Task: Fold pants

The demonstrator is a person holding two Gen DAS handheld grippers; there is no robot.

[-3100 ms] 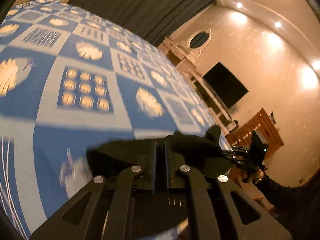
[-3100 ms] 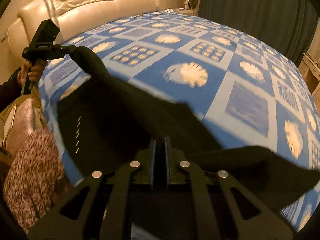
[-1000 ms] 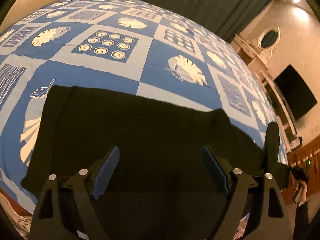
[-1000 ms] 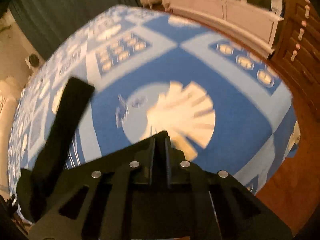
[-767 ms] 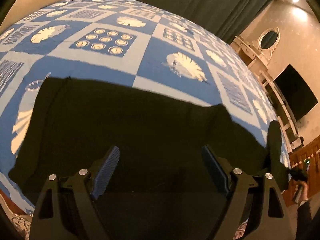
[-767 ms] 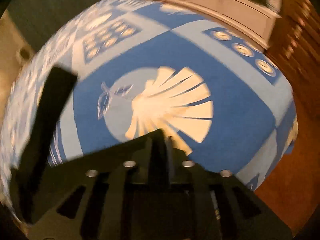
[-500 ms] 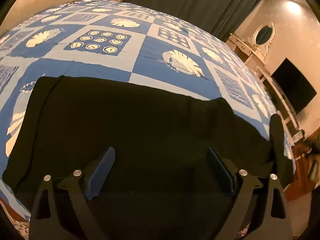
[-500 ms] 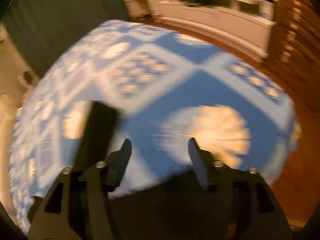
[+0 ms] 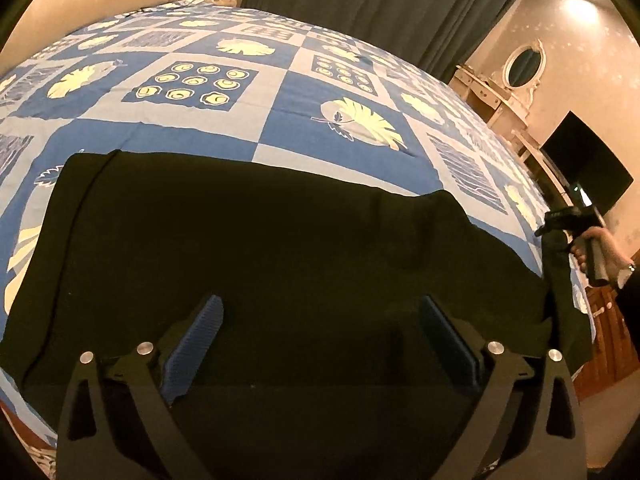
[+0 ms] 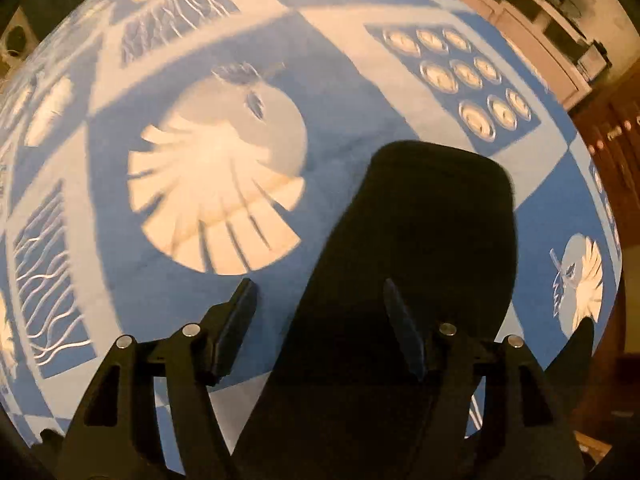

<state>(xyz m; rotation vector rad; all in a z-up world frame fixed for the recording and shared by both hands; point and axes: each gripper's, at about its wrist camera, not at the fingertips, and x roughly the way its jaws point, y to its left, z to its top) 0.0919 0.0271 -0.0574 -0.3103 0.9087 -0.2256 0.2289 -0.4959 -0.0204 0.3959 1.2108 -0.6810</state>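
Observation:
Black pants [image 9: 256,240] lie spread flat on the blue patterned bedspread [image 9: 280,120]. My left gripper [image 9: 320,308] hovers over the near part of the pants, jaws wide and still opening, pads touching nothing. One pant leg [image 10: 432,220] runs away to a rounded end in the right wrist view. My right gripper [image 10: 316,292] hangs above that leg's left edge, jaws opening; the cloth lies below them and the pads do not press on it. A hand [image 9: 596,248] carries the right gripper [image 9: 560,220] at the far right of the left wrist view.
A padded headboard [image 9: 80,4] is at the back left and dark curtains [image 9: 380,0] hang behind the bed. A dressing table with an oval mirror [image 9: 524,66] and a TV [image 9: 588,168] stand on the right. Wooden furniture [image 10: 612,120] lines the bed's edge.
The pants, held up by both shut grippers three seconds ago, now lie flat. My right gripper has opened and swept across the bed to the leg end. My left jaws have widened.

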